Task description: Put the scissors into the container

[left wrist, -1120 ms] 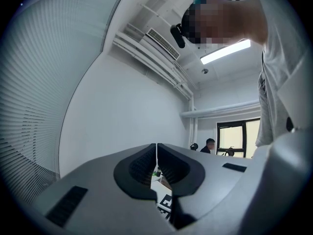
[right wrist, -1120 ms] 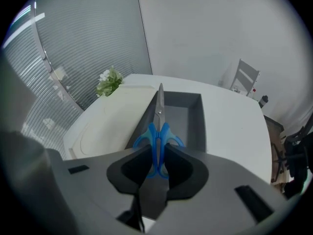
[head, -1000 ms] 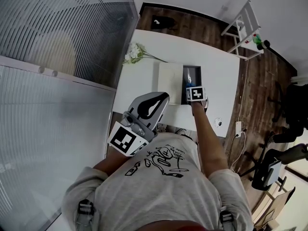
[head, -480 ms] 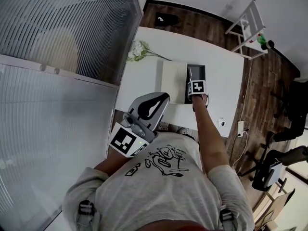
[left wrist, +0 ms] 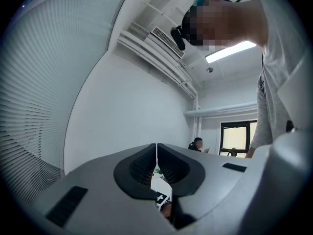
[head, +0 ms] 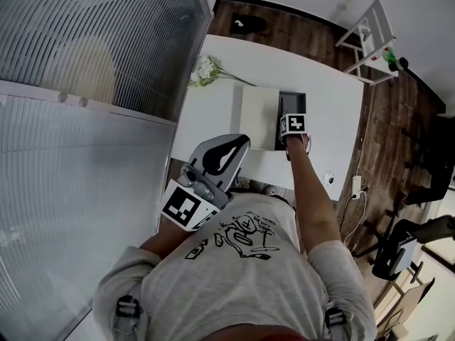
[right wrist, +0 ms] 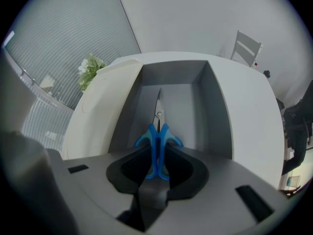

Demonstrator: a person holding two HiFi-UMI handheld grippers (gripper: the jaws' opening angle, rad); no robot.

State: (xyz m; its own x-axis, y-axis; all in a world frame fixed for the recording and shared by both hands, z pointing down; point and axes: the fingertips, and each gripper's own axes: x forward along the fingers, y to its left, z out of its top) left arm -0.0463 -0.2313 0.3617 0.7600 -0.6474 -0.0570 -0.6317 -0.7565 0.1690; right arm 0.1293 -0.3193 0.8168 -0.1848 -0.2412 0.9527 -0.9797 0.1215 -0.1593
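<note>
Blue-handled scissors [right wrist: 157, 143] hang point-down in my right gripper [right wrist: 157, 155], their handles between the pads and the steel blades [right wrist: 159, 106] reaching into the grey container [right wrist: 215, 111]. The jaws have just been opening a little, and the pads still touch the handles. In the head view the right gripper's marker cube [head: 293, 124] sits over the near end of the container [head: 293, 99]. My left gripper [head: 240, 143] is held level near my chest, off the table, shut with nothing in it [left wrist: 156, 148].
The container's white lid [head: 257, 112] lies beside it on the white table [head: 327, 105]. A bunch of white flowers [head: 206, 69] lies at the table's far left. Slatted blinds run along the left; a white rack [head: 366, 38] and chairs stand on the wooden floor to the right.
My right gripper has sunk a little with the scissors, deeper over the container. The left gripper has stayed where it was.
</note>
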